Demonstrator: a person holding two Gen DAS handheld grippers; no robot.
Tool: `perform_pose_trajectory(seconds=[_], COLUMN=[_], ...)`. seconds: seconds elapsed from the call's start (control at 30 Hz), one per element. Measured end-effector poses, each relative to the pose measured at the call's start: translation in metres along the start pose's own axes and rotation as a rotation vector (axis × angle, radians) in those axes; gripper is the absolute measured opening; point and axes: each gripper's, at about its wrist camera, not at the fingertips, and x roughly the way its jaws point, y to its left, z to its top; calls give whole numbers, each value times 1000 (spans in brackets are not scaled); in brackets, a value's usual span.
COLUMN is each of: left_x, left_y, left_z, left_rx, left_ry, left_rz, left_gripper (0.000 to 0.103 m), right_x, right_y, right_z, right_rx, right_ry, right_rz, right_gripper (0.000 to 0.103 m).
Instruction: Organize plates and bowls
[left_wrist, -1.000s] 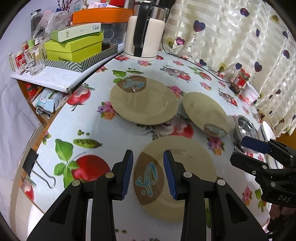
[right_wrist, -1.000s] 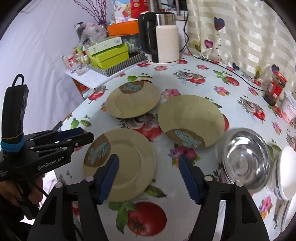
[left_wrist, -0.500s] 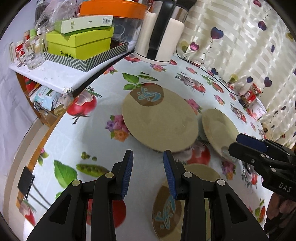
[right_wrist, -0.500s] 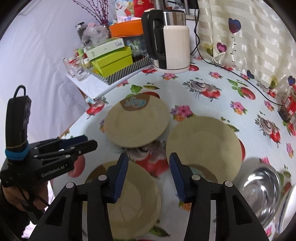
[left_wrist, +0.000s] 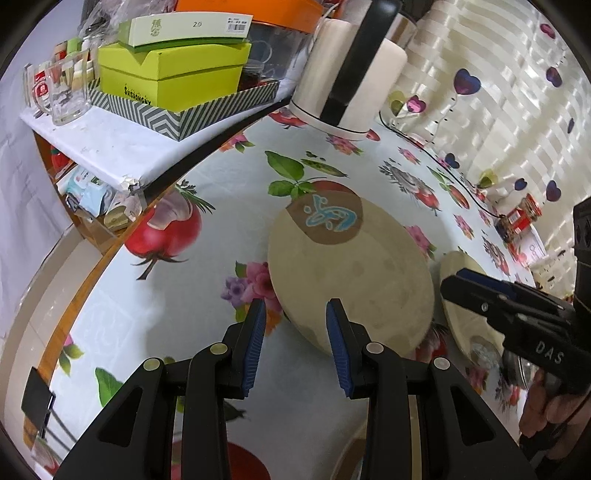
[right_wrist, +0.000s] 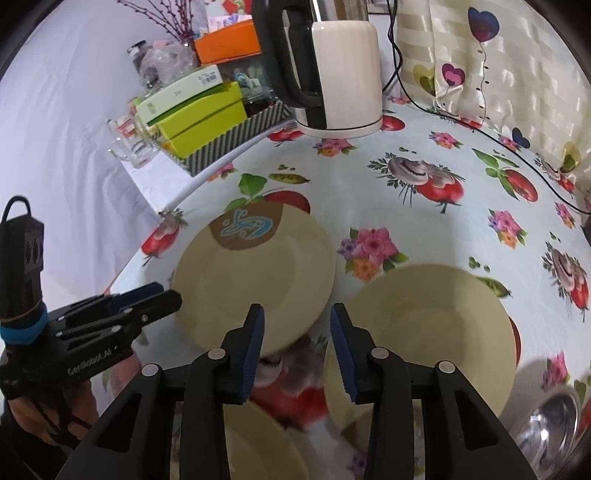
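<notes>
Three tan plates lie on the flowered tablecloth. The far-left plate has a brown patch with a blue motif. My left gripper is open and empty just before its near-left rim. My right gripper is open and empty at that plate's near-right rim, beside the second plate. The third plate lies low between the right gripper's fingers. A steel bowl sits at the lower right.
A white electric kettle stands at the back with its cord across the cloth. A side shelf holds green boxes and glass mugs. The table's left edge is close. A red jar stands far right.
Both grippers have moved forward from the near plate toward the far-left plate. The right gripper's jaws have narrowed from a wide opening. The left jaws keep the same gap.
</notes>
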Motion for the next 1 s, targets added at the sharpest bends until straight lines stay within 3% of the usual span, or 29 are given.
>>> perform_pose_trajectory(seconds=[0.4,1.0], left_x=[15,14], left_y=[10,4], left_z=[8,9], left_rx=[-34,-26], left_ry=[5,-2], left_rz=[-10,-6], left_gripper=[35,28], right_x=[37,47], right_y=[-13,-16], right_z=[21,25], right_rx=[15,32], right_ry=[37,51], right_rz=[1,19], right_gripper=[28,22])
